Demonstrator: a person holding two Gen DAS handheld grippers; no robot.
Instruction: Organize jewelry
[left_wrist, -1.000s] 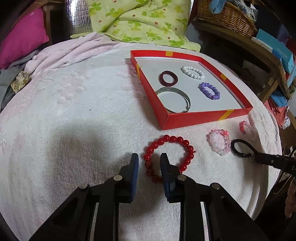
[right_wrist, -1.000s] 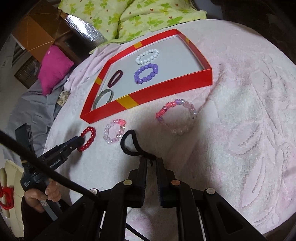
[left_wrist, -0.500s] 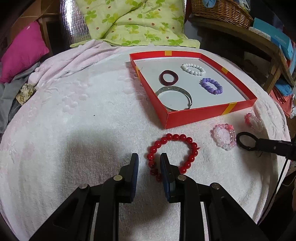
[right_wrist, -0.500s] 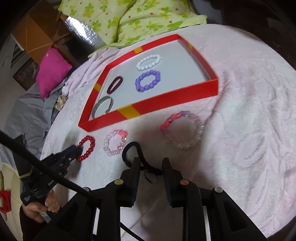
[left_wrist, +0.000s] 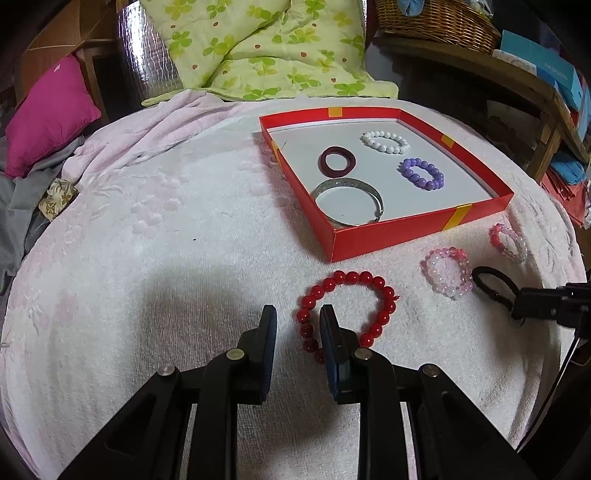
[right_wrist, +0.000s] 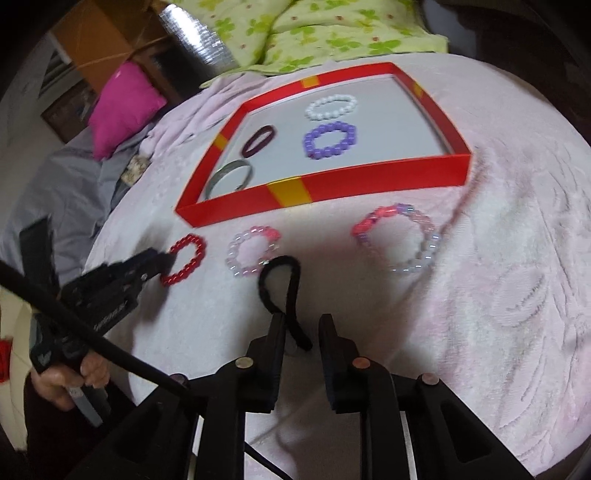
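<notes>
A black elastic hair loop (right_wrist: 284, 291) is straddled by the closing right gripper (right_wrist: 301, 325), unpinched; red bead bracelet (left_wrist: 347, 314) is straddled by the spread left gripper (left_wrist: 297, 325) for boxing

Both wrist cameras look steeply down along their tongs from close above the near surface, sharing the red tray (left_wrist: 388, 236) (right_wrist: 369, 181) farther off.

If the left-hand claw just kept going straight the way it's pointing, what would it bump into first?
Most likely the red bead bracelet: its near beads already sit between the left gripper fingers. Past it stands the red tray.
</notes>
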